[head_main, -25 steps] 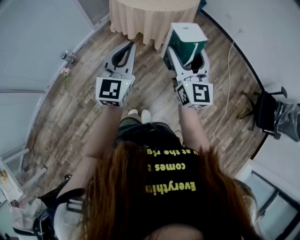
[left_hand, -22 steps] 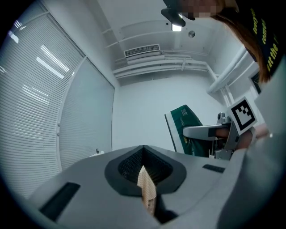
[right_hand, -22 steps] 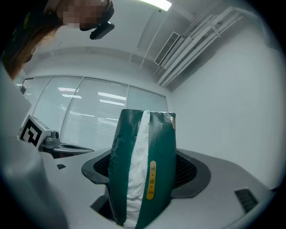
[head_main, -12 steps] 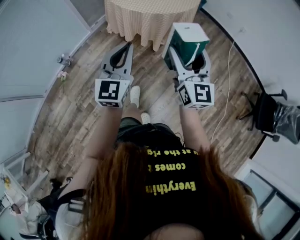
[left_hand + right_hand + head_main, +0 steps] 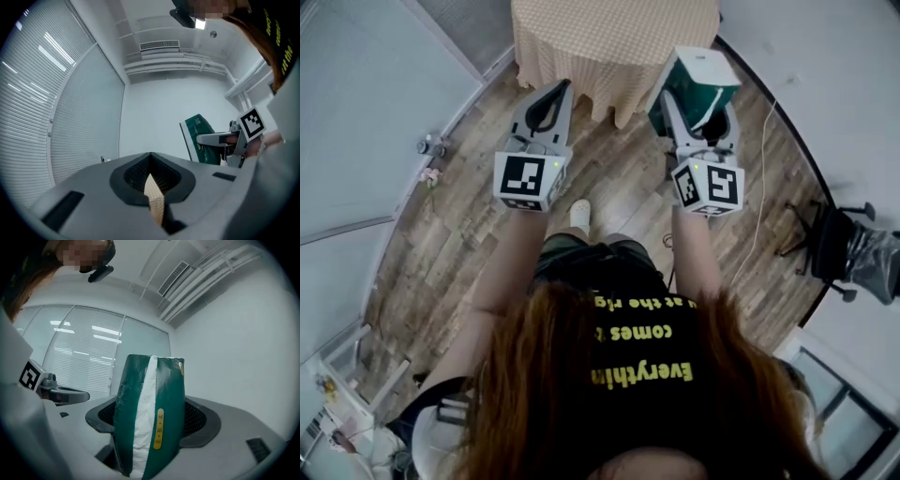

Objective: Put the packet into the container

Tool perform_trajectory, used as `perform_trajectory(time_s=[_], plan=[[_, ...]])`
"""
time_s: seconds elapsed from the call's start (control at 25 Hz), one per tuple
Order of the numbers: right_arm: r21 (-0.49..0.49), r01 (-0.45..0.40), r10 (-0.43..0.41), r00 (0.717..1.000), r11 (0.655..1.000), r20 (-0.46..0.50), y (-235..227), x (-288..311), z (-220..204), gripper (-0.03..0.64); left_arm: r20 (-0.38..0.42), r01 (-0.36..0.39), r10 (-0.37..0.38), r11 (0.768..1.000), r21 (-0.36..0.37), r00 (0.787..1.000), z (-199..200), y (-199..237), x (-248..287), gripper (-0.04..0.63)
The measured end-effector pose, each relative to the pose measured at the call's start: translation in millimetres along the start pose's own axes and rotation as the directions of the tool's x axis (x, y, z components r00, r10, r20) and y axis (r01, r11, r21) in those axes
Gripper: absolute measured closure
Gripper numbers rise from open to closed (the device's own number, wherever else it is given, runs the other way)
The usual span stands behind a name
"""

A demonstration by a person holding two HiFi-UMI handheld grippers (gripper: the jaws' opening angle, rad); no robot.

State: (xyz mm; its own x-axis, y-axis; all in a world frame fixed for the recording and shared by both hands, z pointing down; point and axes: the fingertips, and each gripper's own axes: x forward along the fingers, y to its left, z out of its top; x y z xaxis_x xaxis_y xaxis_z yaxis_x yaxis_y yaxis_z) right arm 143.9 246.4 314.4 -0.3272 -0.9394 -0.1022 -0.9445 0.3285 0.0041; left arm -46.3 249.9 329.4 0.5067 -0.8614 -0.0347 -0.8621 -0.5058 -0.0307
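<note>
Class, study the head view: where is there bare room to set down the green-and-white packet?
The beige checked tablecloth shows a bare top ahead. The wooden plank floor is open between the left wall and the person. Crowded at right: white cable, black chair.

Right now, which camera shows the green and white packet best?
The right gripper view: the green and white plastic packet fills its middle, close up. The head view shows it from above; the left gripper view shows it small, far right.
</note>
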Motion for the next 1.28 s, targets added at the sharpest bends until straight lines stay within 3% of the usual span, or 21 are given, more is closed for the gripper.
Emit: perform_trajectory(time_s=[0.2,0.48,0.76,1.28], plan=[[-0.014,0.034,-0.034,0.999,0.999,-0.001,-14.7,47.2,1.5,0.252,-0.002,0.011,-0.011,1.000,-0.010,1.000,-1.9,36.5,37.4,0.595],[-0.005,0.034,-0.034,0.999,0.999,0.001,-28.9,80.2,-3.2,0.252,-0.001,0.020,-0.020,1.000,-0.005,1.000,-5.5,46.7,74.2,0.595],[0.025,-0.005,0.005,1.000,1.000,-0.006,-63.0,155.8,-18.0,0.252,-0.030,-0.018,0.018,1.000,-0.010,0.999,-17.4,75.9,141.6,0.595],[0.063,-0.123,0.123,0.992,0.990,0.006,-132.4,267.0,-24.4,0.252,-0.039,-0.090,0.091,0.995,0.040,0.995,-14.6,89.4,256.9,0.595]])
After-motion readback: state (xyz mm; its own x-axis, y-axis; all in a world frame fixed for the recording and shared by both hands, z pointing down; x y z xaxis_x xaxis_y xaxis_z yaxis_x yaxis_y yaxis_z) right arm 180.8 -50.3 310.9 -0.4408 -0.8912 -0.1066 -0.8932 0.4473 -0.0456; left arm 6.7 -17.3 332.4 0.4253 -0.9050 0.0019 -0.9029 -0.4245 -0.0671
